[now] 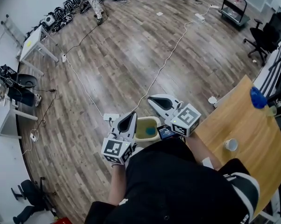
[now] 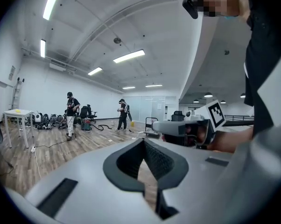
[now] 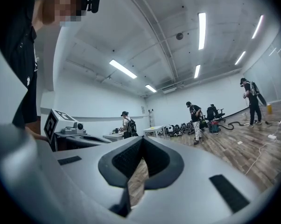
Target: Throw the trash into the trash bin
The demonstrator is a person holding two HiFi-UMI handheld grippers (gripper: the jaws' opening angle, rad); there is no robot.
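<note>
Blue trash [image 1: 151, 131] lies in the trash bin [image 1: 141, 123] below us; our left tongs [image 1: 130, 115] and right tongs [image 1: 152, 100] are closed tight, empty; next we likely fetch the paper cup [image 1: 231, 144] off the worktop [image 1: 245, 118]

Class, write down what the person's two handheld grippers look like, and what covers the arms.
Left gripper and right gripper: pale grey pointed shells, black ribbed pads, each with a white cube bearing black square markers. Black top; sleeves leave the forearms bare.
</note>
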